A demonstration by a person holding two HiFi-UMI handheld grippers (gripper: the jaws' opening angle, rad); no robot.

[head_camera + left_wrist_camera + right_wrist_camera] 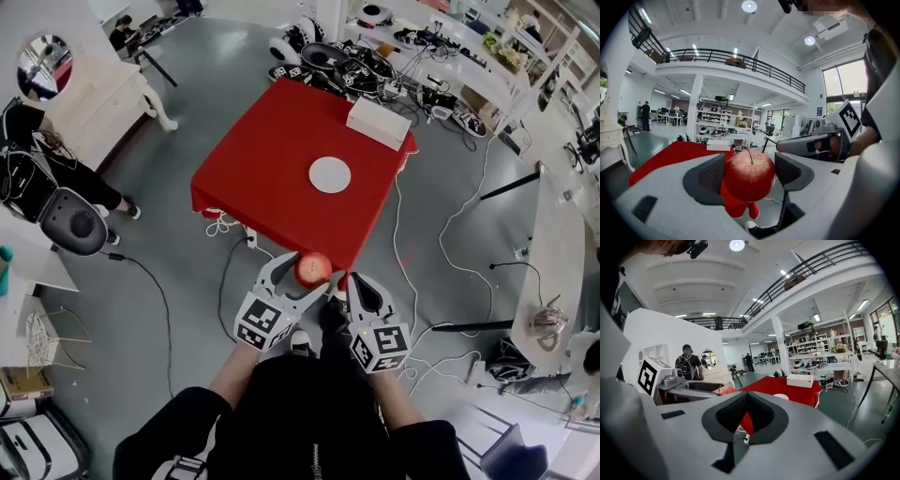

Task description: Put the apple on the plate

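A red apple point(313, 268) with a stem is gripped between the jaws of my left gripper point(309, 271), held in the air just short of the red table's near corner. In the left gripper view the apple point(749, 174) fills the gap between the dark pads. The round white plate point(330, 174) lies bare near the middle of the red table point(272, 150); it shows low and small in the right gripper view point(780, 397). My right gripper point(360, 282) hovers beside the left one, its jaws point(746, 412) shut with nothing in them.
A white box point(378, 122) sits on the table's far right corner. Cables point(412, 281) trail over the grey floor around the table. A grey chair point(73, 221) stands at the left, and equipment clutters the floor behind the table point(347, 66). People stand far off.
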